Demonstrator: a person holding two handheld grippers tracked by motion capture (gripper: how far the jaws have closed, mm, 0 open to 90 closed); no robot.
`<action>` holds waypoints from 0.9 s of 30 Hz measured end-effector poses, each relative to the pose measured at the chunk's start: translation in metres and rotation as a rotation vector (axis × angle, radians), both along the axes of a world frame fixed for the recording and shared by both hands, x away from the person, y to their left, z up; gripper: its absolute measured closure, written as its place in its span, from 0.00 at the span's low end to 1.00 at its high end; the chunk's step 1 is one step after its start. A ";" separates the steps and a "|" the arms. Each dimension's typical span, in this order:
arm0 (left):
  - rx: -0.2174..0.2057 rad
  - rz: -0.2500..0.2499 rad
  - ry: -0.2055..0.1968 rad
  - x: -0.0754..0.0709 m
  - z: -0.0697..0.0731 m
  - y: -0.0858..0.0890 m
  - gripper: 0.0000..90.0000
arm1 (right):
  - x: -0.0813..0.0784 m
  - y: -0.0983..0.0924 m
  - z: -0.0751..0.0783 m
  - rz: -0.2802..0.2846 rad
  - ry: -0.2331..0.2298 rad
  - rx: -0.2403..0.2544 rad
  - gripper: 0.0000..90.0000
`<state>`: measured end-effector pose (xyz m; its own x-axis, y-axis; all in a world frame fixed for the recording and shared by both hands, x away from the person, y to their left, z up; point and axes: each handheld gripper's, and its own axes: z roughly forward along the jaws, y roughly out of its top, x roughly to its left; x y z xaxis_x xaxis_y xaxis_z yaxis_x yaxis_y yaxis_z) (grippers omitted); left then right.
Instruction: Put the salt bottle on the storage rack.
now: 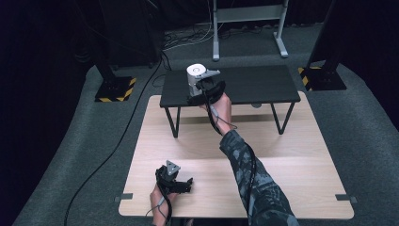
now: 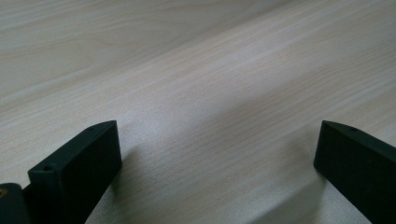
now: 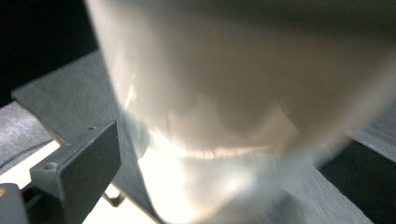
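Note:
A white upright cylinder (image 1: 195,75) stands at the left end of a low black table (image 1: 254,84). My right gripper (image 1: 198,90) is right against its near side, held by an outstretched arm in a camouflage sleeve. In the right gripper view the cylinder (image 3: 224,116) is blurred and very close. It sits between the jaws, one finger (image 3: 79,163) stands just clear of it, and the other is hidden. My left gripper (image 1: 189,183) rests on the pale wooden table (image 1: 282,160) near its front edge, with open jaws (image 2: 217,140) over bare wood.
The black table stands on thin legs on the far half of the wooden table. Two stand bases with yellow-black stripes (image 1: 115,89) (image 1: 310,77) flank it on the grey carpet. A cable (image 1: 117,141) runs along the floor at left, and a grey frame (image 1: 249,28) stands behind.

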<state>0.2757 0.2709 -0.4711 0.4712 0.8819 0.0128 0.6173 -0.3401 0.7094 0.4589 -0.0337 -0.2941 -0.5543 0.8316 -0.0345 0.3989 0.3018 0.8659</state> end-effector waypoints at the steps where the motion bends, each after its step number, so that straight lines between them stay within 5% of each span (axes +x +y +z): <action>1: 0.000 0.000 0.000 0.000 0.000 0.000 0.00 | -0.004 -0.004 -0.002 -0.003 -0.003 -0.001 0.00; 11: 0.000 0.001 -0.001 0.000 0.000 0.000 0.00 | -0.053 -0.065 -0.026 -0.031 -0.025 0.014 0.00; 12: 0.001 0.000 -0.001 0.000 0.000 0.000 0.00 | -0.072 -0.080 -0.032 -0.046 -0.044 0.003 0.00; 17: 0.001 0.002 -0.002 -0.001 0.000 0.000 0.00 | -0.110 -0.114 -0.049 -0.088 -0.068 0.015 0.00; 20: 0.000 0.002 -0.003 -0.001 0.000 -0.001 0.00 | -0.147 -0.145 -0.067 -0.148 -0.070 0.014 0.00; 27: 0.000 0.002 -0.002 0.000 0.000 0.000 0.00 | -0.199 -0.194 -0.109 -0.271 0.016 0.026 0.00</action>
<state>0.2752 0.2705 -0.4713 0.4695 0.8829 0.0135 0.6165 -0.3387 0.7107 0.2596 -0.2274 -0.4033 -0.3118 0.9501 -0.0039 0.4758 0.1596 0.8649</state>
